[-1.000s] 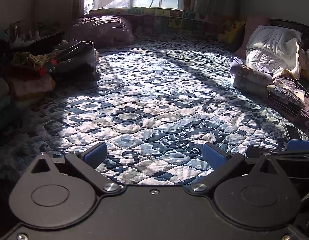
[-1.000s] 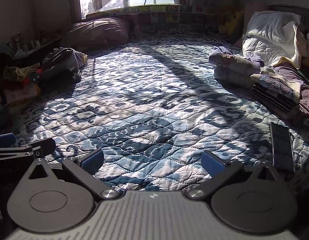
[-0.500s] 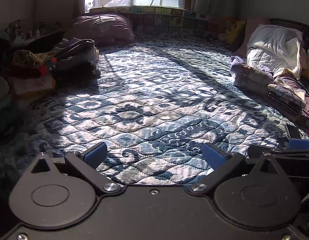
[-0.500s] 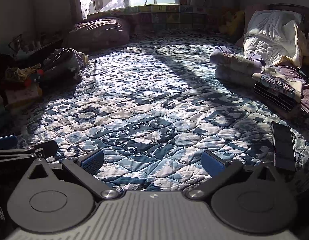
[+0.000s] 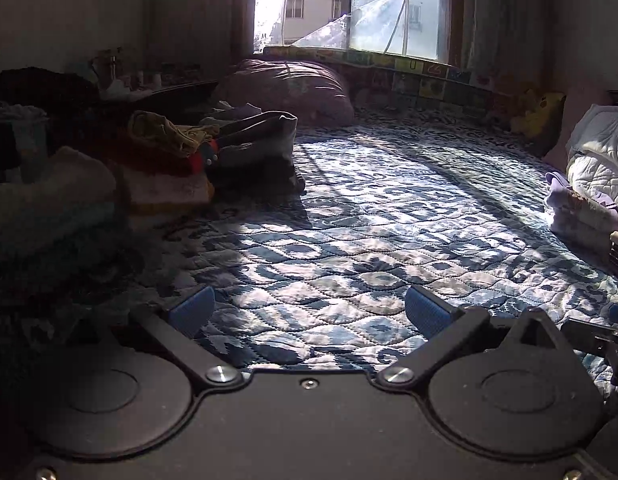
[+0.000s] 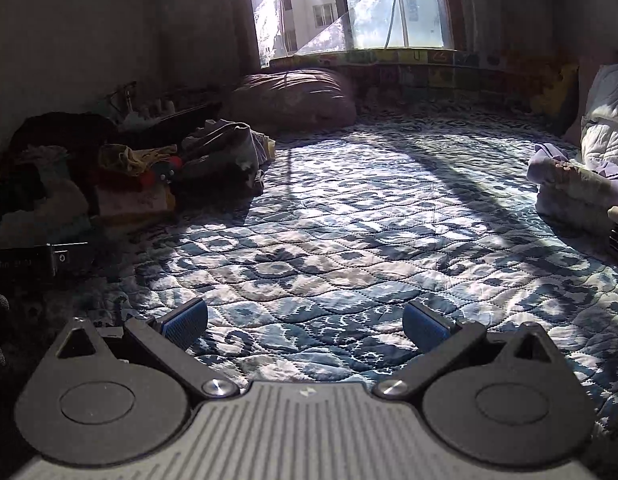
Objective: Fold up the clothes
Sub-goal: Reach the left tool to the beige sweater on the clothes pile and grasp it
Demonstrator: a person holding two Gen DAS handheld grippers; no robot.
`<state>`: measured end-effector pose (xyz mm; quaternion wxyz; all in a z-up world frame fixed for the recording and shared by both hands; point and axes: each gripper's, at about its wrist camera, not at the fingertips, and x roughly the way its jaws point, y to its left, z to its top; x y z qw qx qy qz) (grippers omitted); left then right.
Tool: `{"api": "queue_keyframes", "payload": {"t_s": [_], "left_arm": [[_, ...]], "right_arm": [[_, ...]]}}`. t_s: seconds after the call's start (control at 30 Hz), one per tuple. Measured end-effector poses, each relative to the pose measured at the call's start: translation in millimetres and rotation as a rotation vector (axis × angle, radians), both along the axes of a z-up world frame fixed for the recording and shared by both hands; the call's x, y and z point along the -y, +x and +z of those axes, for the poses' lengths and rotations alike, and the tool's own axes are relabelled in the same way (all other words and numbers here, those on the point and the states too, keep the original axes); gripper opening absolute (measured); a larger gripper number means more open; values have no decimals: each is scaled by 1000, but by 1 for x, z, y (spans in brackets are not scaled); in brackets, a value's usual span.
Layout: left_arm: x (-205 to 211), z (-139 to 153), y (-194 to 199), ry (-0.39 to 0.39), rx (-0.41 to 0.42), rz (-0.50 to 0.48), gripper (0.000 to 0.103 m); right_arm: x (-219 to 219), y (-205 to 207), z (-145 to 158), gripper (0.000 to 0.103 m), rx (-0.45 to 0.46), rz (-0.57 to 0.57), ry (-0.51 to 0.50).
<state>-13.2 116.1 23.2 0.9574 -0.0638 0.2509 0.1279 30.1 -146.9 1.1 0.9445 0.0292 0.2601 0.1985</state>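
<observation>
Left claw [image 5: 307, 312] and right claw [image 6: 305, 322] both gape wide with nothing in them, low over the blue patterned quilt [image 5: 389, 240] on the bed. Unfolded clothes [image 6: 165, 168] are heaped along its left edge; folded ones [image 6: 573, 188] sit at the right edge.

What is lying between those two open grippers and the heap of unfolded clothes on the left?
Nothing visible: only bare blue patterned quilt lies between the left gripper, the right gripper and the heap of unfolded clothes.
</observation>
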Motion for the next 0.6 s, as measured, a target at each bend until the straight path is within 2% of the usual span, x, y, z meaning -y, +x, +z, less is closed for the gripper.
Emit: {"api": "queue_keyframes", "payload": {"t_s": [0.1,0.2,0.33,0.53,0.6], "left_arm": [[-47,-3,0,-53,-82,53,102],[-79,-2,-8,40,-84,148,102],[-132,3,-18,69,-32,249,102],[-214,13,-3,25,38,345,96],[-242,16,3,10,61,376,91]], "right_arm": [[-22,8,-6,103,42,70,11],[-39,16,-7,103,42,135,52],[-64,32,-12,103,14,208,70],[-97,59,-27,103,-47,292,81],[-99,68,-35,103,-67,301,83]]}}
